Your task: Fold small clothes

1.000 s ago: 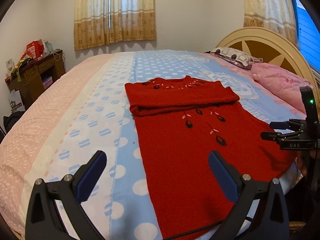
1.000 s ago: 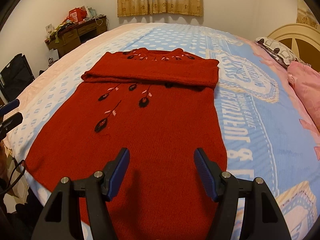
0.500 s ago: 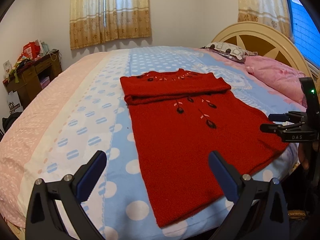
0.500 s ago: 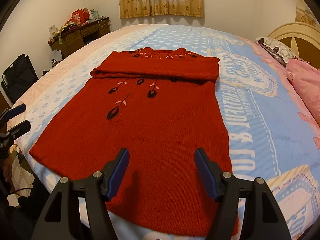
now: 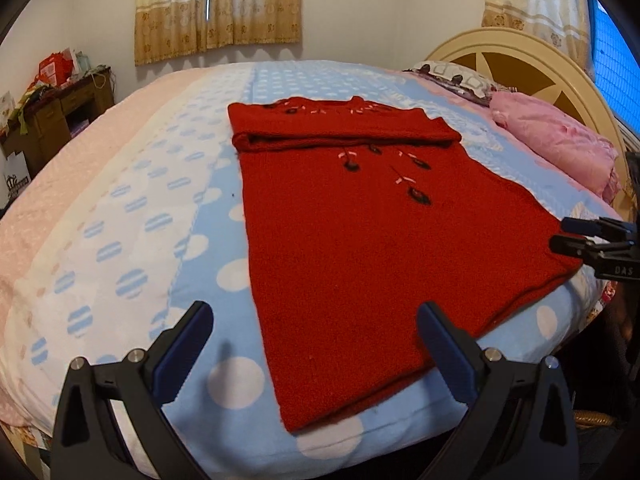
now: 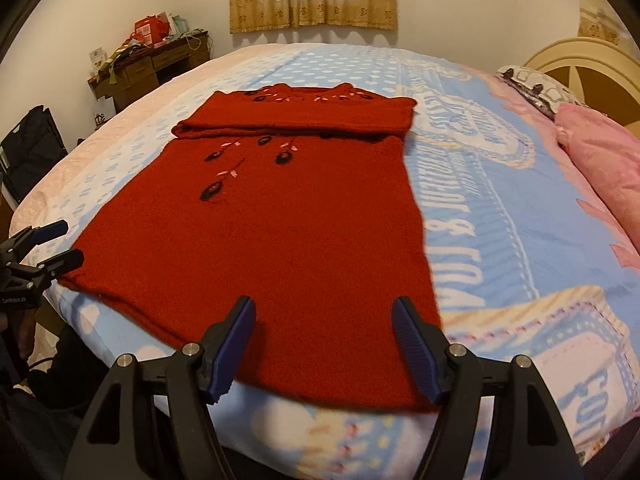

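A red knitted dress (image 5: 360, 240) with dark embroidered flowers lies flat on the bed, its top part folded down over the chest; it also shows in the right wrist view (image 6: 280, 232). My left gripper (image 5: 316, 340) is open and empty, above the hem's left corner at the bed's near edge. My right gripper (image 6: 324, 336) is open and empty, above the hem near its right corner. Each gripper shows in the other's view: the right one (image 5: 576, 236) at the hem's far corner, the left one (image 6: 44, 244) at the opposite corner.
The bed (image 5: 120, 216) has a blue, white and pink dotted cover. Pink pillows (image 5: 556, 148) and a cream headboard (image 5: 520, 60) are at the right. A cluttered wooden desk (image 5: 52, 116) stands by the left wall. A black bag (image 6: 32, 152) sits on the floor.
Both grippers have drawn back toward the bed's near edge, from over the dress body to over its hem. Both stayed open. The dress has not moved.
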Motion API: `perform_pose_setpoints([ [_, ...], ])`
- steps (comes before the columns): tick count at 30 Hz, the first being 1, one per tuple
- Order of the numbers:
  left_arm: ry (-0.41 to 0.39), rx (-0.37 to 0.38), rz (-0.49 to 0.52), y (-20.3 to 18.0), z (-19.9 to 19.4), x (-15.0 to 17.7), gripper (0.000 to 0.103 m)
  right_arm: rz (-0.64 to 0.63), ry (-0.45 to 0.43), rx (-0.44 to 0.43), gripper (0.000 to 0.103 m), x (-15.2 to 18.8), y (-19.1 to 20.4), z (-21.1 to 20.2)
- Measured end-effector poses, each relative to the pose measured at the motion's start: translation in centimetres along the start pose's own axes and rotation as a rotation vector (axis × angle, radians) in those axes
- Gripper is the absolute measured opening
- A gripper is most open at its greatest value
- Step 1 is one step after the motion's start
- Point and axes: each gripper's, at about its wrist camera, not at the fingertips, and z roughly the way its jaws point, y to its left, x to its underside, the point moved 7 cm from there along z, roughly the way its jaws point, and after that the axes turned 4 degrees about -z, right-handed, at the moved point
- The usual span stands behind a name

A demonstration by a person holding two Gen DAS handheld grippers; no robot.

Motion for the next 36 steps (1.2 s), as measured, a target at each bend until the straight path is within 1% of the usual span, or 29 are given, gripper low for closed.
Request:
perform_pose_setpoints([
  [3, 0.016, 0.006, 0.006, -0.5, 0.2, 0.5, 0.103, 0.024, -0.001, 0.012, 0.072, 0.6, -1.1, -0.5],
  [7, 0.044, 0.043, 0.003, -1.2, 0.5, 1.4, 0.103, 0.06, -0.005, 0.011, 0.072, 1.3, -2.4, -0.8],
  [10, 0.061, 0.069, -0.024, -1.0, 0.7, 1.6, 0.102, 0.089, 0.003, 0.01, 0.072, 1.9, -3.3, -0.8],
  [16, 0.052, 0.096, -0.076, -0.5, 0.4, 1.3, 0.099, 0.118, -0.001, -0.009, 0.072, 2.3, -3.7, -0.9],
  [19, 0.027, 0.097, -0.118, 0.4, -0.1, 0.8, 0.098, 0.138, -0.006, -0.026, 0.072, 2.3, -4.0, -1.0],
  [21, 0.009, 0.078, -0.133, 0.9, -0.3, 0.5, 0.098, 0.155, -0.01, -0.04, 0.072, 2.4, -4.1, -1.0],
  [22, 0.007, 0.076, -0.137, 1.0, -0.3, 0.5, 0.095, 0.161, -0.013, -0.045, 0.072, 2.4, -4.1, -1.0],
  [23, 0.012, 0.08, -0.14, 1.1, -0.1, 0.6, 0.094, 0.168, -0.017, -0.053, 0.072, 2.4, -4.1, -1.0],
  [25, 0.046, 0.086, -0.144, 1.0, 0.6, 1.1, 0.089, 0.178, -0.021, -0.063, 0.072, 2.4, -4.2, -1.0],
  [26, 0.046, 0.077, -0.139, 0.9, 0.8, 1.3, 0.088, 0.187, -0.026, -0.072, 0.071, 2.4, -4.2, -1.0],
  [27, 0.041, 0.065, -0.123, 0.7, 0.8, 1.3, 0.088, 0.194, -0.031, -0.076, 0.067, 2.5, -4.2, -1.0],
  [28, 0.041, 0.06, -0.113, 0.7, 0.7, 1.3, 0.085, 0.198, -0.033, -0.074, 0.066, 2.5, -4.2, -0.9],
  [30, 0.046, 0.063, -0.106, 0.6, 0.6, 1.3, 0.08, 0.192, -0.033, -0.068, 0.054, 2.5, -4.2, -0.7],
  [31, 0.048, 0.06, -0.104, 0.6, 0.6, 1.4, 0.075, 0.186, -0.031, -0.064, 0.051, 2.6, -4.2, -0.7],
  [32, 0.055, 0.049, -0.092, 0.6, 0.6, 1.4, 0.074, 0.181, -0.03, -0.064, 0.047, 2.6, -4.1, -0.7],
  [36, 0.077, 0.054, -0.09, 0.7, 0.4, 1.6, 0.072, 0.177, -0.023, -0.079, 0.044, 2.7, -4.0, -0.9],
])
